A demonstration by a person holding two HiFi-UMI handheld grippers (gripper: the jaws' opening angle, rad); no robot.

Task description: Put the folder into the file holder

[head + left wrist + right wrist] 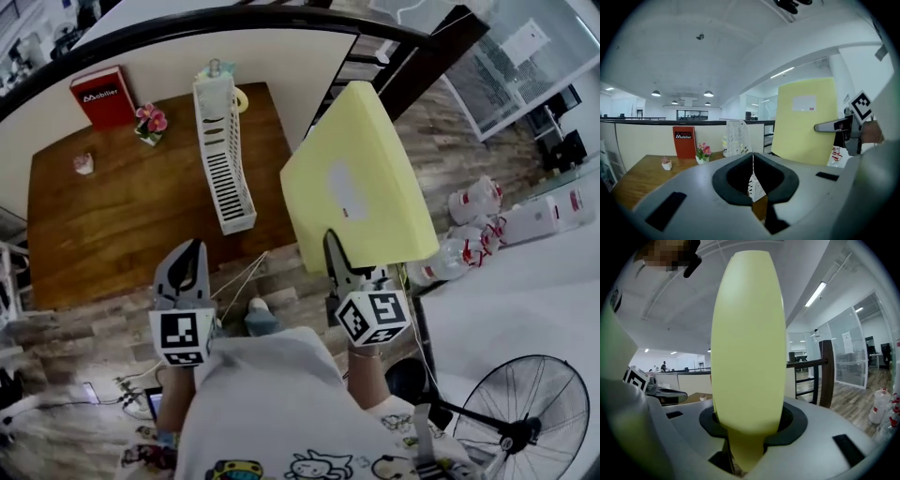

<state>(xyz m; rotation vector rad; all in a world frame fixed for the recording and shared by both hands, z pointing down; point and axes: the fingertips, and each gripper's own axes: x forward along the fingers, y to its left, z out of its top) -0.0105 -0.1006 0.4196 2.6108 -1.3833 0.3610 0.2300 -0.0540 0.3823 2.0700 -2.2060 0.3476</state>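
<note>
Head view: the wooden table (122,225) fills the upper left. A white file holder (223,150) lies lengthwise close to its right edge, running from the far edge toward the near right corner. A red book (103,97) stands at the far edge, with a flower pot (150,122) beside it and a small pot (84,164) nearer the left edge. The middle of the table is bare wood. The yellow folder (361,178) is held up past the right edge, over the floor and apart from the file holder. The right gripper (334,251) clamps its lower edge. The left gripper (187,253) hangs just off the near edge, jaws together, empty.

Left gripper view: the left gripper (753,161) has its jaws shut on nothing. A white patterned piece shows through the gap below, probably the file holder (736,138). The folder (804,126) stands upright to the right, clear air between the two.

Right gripper view: the right gripper (745,446) is partly open, pinching the folder (747,343), which rises edge-on. A dark railing (827,371) stands well right.
</note>
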